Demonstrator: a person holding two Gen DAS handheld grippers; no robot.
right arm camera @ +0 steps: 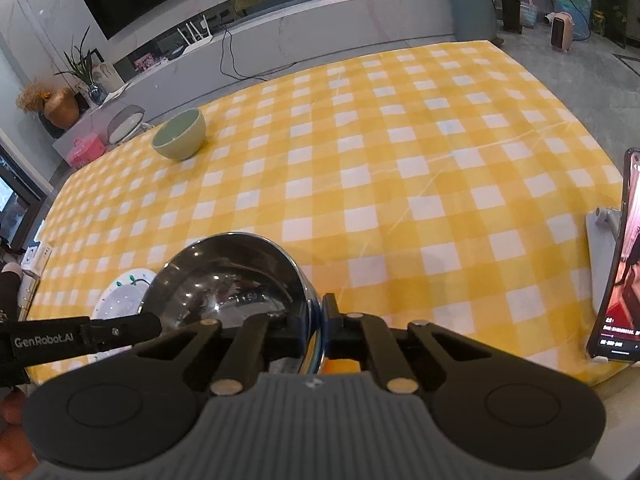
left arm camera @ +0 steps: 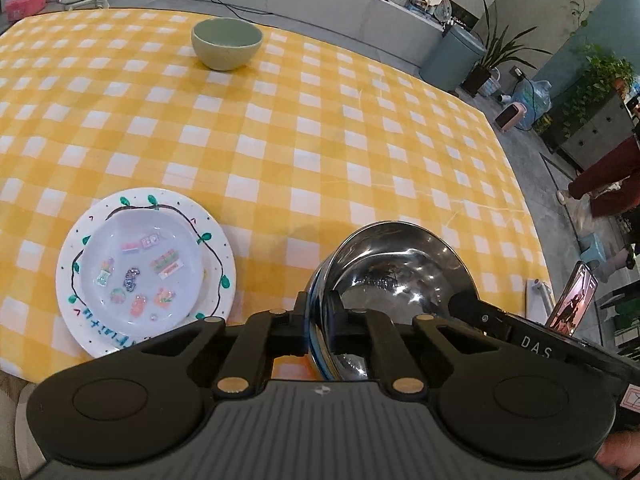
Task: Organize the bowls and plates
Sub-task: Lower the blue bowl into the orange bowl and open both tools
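A shiny steel bowl [left arm camera: 392,264] [right arm camera: 228,276] sits low at the near edge of the yellow checked table, held from both sides. My left gripper [left arm camera: 318,320] is shut on its left rim, one finger inside the bowl and one outside. My right gripper [right arm camera: 320,320] is shut on the opposite rim in the same way. To the bowl's left, a small white plate with stickers [left arm camera: 140,268] is stacked on a larger white plate painted with a green vine [left arm camera: 218,256] [right arm camera: 120,296]. A pale green bowl [left arm camera: 227,42] [right arm camera: 180,136] stands alone at the far side.
A phone on a white stand [right arm camera: 620,264] [left arm camera: 572,300] stands at the table's right edge, close to the right gripper. The checked cloth [left arm camera: 320,140] stretches between the steel bowl and the green bowl. Floor, a counter and plants lie beyond the table.
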